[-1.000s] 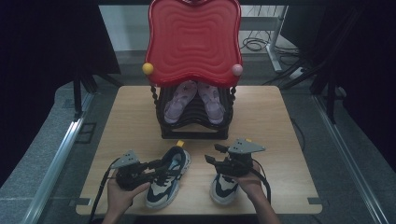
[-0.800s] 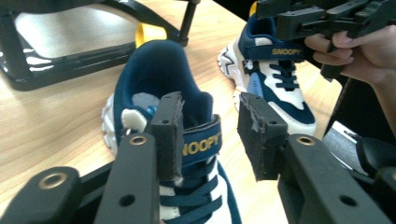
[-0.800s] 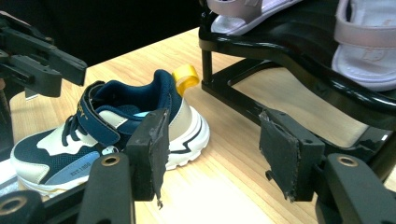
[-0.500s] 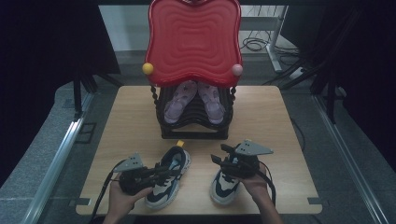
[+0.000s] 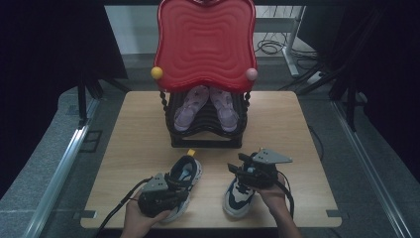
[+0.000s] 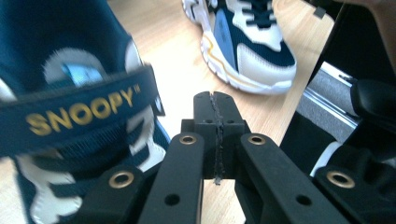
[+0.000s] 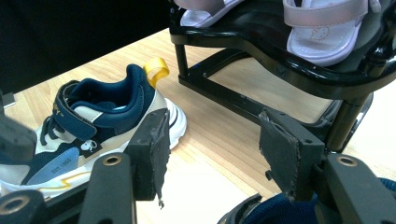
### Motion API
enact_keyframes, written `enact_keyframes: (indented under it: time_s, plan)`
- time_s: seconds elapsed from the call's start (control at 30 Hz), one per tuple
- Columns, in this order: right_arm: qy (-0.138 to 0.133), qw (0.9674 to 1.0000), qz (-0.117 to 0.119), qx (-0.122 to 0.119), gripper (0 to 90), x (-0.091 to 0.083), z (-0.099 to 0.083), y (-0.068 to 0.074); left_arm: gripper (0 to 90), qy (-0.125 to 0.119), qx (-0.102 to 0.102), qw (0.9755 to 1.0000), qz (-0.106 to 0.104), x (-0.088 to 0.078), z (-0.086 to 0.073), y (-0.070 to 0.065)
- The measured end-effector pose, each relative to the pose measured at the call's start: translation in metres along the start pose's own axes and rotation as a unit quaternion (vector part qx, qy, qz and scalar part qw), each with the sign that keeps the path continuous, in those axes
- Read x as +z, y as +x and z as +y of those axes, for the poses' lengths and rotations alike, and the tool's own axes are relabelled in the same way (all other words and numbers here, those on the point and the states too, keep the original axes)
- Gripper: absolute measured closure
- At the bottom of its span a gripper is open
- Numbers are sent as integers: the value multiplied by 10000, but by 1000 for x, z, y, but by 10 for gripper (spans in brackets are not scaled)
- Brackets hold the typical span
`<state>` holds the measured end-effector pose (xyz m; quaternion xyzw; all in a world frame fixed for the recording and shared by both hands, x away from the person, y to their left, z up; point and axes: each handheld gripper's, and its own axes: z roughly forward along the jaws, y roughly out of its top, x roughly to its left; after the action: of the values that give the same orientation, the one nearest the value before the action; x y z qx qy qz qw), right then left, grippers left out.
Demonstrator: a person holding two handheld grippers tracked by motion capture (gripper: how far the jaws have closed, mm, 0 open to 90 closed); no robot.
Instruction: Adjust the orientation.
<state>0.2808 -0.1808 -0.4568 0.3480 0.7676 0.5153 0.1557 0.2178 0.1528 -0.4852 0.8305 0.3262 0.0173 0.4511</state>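
Left sneaker (image 5: 184, 181) lay lengthwise, heel toward the rack (image 5: 205, 134); left tongs (image 6: 215, 119), just closed empty, beside it; right tongs (image 7: 212, 154) wide.

Left gripper (image 5: 174, 194) over left sneaker (image 5: 182, 184); right gripper (image 5: 241, 172) over right sneaker (image 5: 237, 196); black shoe rack (image 5: 205, 130) with sandals (image 5: 206, 107) beyond both

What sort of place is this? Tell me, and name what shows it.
Probably a lab or studio set up for recording. A bare wooden table stands among black curtains. Loose cables lie on the floor behind. A black shoe rack with a red top holds sandals, like a staged prop.
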Motion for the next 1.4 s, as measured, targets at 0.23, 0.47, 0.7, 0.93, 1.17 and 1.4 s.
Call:
enact_keyframes:
  time_s: [0.23,0.47,0.7,0.93,1.17,1.4]
  plan:
    - [7,10000,-79,38,439,3,-1,-1,898,311,2,9994,118,14,-10,-2]
    - [-16,9999,-143,77,439,2,-1,-1,898,569,38,9983,96,25,-16,-5]
    - [-3,9998,-160,119,443,2,-1,-2,900,697,1,9976,-30,29,-20,-6]
    - [-18,9997,-192,154,443,1,-1,-3,900,719,-37,9974,-52,27,-21,-3]
    - [-70,9998,-167,98,444,-2,0,-3,900,786,-110,9968,-44,25,-25,2]
    - [-66,9997,-205,124,444,-3,0,-4,900,788,-175,9967,5,18,-28,8]
